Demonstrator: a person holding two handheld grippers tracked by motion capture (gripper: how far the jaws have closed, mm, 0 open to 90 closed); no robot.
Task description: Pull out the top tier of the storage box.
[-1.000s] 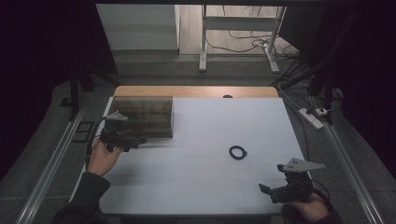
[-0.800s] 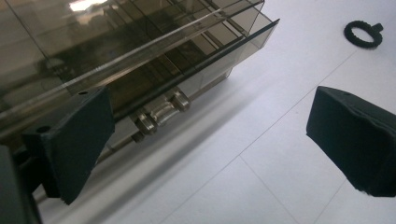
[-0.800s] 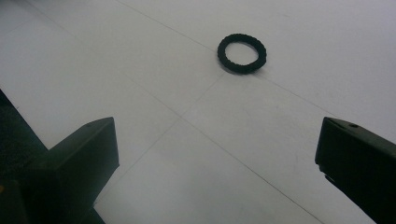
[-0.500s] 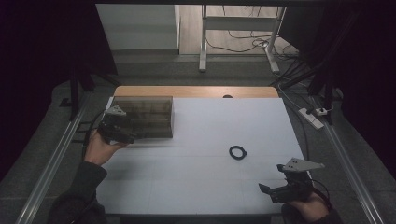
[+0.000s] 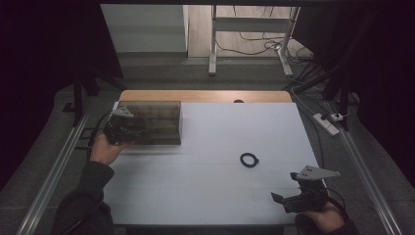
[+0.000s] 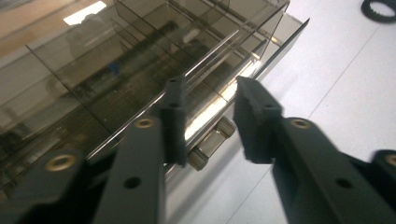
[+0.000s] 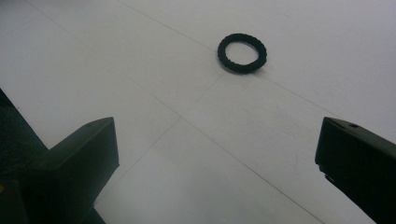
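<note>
Smoked clear plastic forms the drawer box (image 5: 151, 122) at the far left of the white bench (image 5: 220, 196), and the left gripper (image 5: 128, 131) sits right against its near-left end. In the left gripper view the left gripper (image 6: 210, 119) has its jaws on either side of a small metal knob (image 6: 211, 143) on the box's drawer front. The jaws have just been closing, with the knob between them, but a gap shows on each side and the pads do not press on it yet. The knob lies straight ahead of the jaws, low between the tips, its short axis running toward the gripper, so the coming move looks like a final squeeze and then a pull back along that axis to slide the drawer out.

A black ring (image 5: 249, 159) lies flat on the bench, right of centre, well apart from the box. The right gripper (image 5: 298, 198) rests at the near right edge, jaws wide open and empty. In the right gripper view the ring (image 7: 242, 52) lies ahead of the open jaws and a little right of their midline. The right hand is clearly the nearer one to the ring; the left is the one at the box.
</note>
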